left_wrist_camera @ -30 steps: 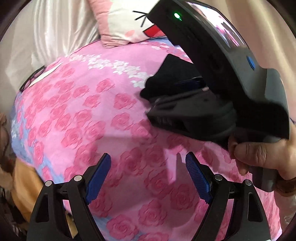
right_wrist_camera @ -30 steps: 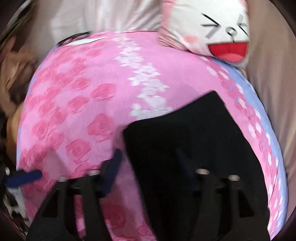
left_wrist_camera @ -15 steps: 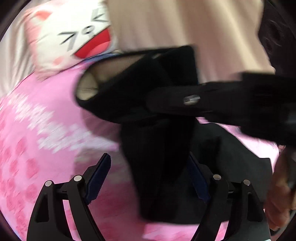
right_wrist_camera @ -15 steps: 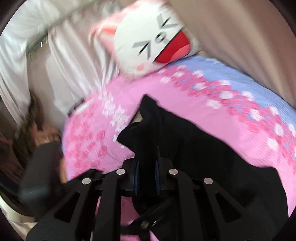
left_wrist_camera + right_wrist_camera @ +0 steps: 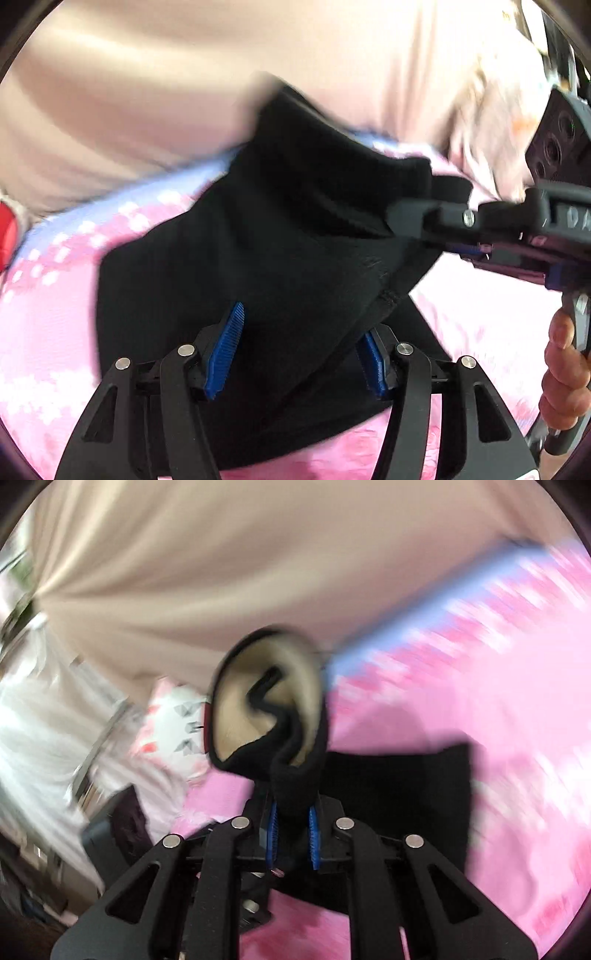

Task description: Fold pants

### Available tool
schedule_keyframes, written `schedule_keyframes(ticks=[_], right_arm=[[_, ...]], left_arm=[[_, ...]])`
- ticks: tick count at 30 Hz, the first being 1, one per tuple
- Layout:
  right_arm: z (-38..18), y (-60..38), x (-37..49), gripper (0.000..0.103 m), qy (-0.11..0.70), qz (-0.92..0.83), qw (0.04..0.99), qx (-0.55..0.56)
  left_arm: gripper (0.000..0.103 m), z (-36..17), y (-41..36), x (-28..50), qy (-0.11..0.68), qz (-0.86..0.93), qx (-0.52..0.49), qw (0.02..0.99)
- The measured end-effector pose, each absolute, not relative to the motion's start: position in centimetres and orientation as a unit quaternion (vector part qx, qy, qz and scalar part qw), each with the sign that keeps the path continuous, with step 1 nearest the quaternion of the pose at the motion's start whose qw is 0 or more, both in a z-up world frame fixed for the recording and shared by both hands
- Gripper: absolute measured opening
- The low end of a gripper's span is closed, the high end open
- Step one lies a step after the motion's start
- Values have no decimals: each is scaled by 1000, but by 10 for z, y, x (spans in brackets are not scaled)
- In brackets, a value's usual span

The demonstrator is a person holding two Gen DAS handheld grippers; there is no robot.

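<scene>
The black pants hang lifted over the pink rose bedsheet. My right gripper is shut on a bunched edge of the pants, whose tan-lined opening faces the camera. In the left wrist view the right gripper pinches the pants' upper right corner. My left gripper is open, its blue pads on either side of the hanging cloth, which drapes between them.
A beige curtain fills the back. A cat-face pillow lies at the bed's head. The person's hand holds the right gripper's handle. White fabric hangs at the left.
My right gripper closed on the pants and lifted them off the bed, swinging right. My left gripper moved in under the hanging cloth and narrowed a little but stays open.
</scene>
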State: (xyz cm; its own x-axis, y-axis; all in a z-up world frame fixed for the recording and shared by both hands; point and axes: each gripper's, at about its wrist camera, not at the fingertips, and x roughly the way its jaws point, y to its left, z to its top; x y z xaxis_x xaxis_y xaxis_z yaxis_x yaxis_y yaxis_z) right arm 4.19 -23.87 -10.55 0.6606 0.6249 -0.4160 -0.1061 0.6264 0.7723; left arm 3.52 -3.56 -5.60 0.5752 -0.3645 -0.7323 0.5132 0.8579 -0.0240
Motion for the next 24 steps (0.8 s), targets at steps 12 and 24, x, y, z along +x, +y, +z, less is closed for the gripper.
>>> schedule_keyframes(ticks=[12,24], right_arm=[[-151,-252,28,12,344,276,777,450],[-139,-243,-17,51,374,209,840,332]], left_arm=[[59,-74,-43,17,410,-200,139,879],[73,-67,21,3,418,-213,121,875]])
